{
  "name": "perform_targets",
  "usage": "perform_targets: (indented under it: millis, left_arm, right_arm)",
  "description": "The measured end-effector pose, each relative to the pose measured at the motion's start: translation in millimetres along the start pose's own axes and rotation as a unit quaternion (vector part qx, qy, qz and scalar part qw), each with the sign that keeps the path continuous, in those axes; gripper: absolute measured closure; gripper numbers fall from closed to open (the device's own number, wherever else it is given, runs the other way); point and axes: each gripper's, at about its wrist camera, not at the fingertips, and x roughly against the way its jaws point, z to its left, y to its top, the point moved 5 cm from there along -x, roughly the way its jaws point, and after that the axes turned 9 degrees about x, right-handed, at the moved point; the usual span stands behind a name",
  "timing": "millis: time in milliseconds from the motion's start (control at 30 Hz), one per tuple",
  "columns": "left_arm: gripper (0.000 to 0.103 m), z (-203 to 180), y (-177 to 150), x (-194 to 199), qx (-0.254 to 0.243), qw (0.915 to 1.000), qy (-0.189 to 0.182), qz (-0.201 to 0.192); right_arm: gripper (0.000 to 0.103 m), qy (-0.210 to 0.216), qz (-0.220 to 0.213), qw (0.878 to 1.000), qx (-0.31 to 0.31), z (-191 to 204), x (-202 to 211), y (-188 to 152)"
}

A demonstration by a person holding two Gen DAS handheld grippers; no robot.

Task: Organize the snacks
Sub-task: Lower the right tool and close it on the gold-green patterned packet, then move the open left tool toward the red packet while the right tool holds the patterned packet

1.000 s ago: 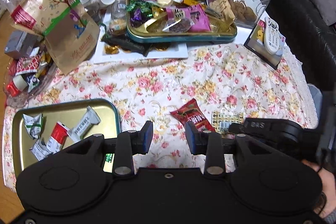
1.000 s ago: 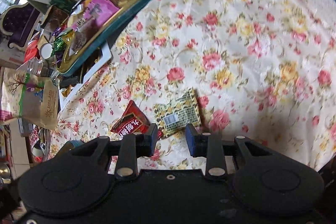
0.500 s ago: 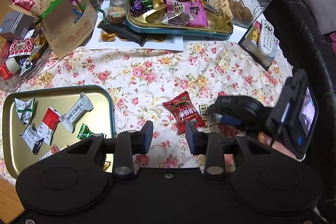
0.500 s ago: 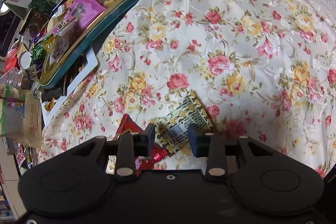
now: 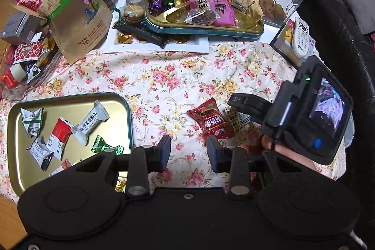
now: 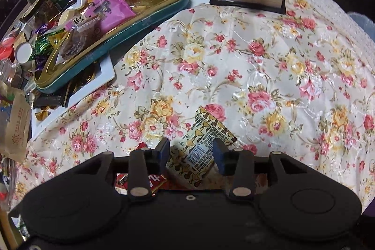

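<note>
Two claws: the right claw (image 6: 191, 152), jaws opening, has moved over the gold snack packet (image 6: 206, 144) (nothing pinched yet); left claw (image 5: 188, 152) hangs spread, empty.

Our right gripper (image 6: 191, 152) has slid in over the gold-patterned foil snack packet (image 6: 202, 147) on the flowered cloth, so the packet now lies between its jaws, which are opening. From our left gripper's view, the right tool (image 5: 302, 118) has come in from the right and now covers most of that packet beside the red candy wrapper (image 5: 212, 120)
</note>
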Motion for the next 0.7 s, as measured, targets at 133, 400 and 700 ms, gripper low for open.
perform_targets:
  millis: [133,400,700]
  left_arm:
    - [0.059,0.3,0.0,1.2,0.001,1.0,-0.003,-0.001]
    - [0.059,0.5,-1.5,1.8,-0.002,1.0,-0.003,0.002]
    - [0.059,0.9,-1.1,3.1,0.001,1.0,-0.005,0.001]
  right_arm:
    - [0.059,-0.014,-0.012,1.0,0.025,6.4,-1.2,0.3]
    - [0.058,-0.036,-0.03,0.997,0.057,16.6,-3.8,2.0]
    - [0.062,-0.054,-0.04,0.994,0.088,23.1,-4.3,0.1]
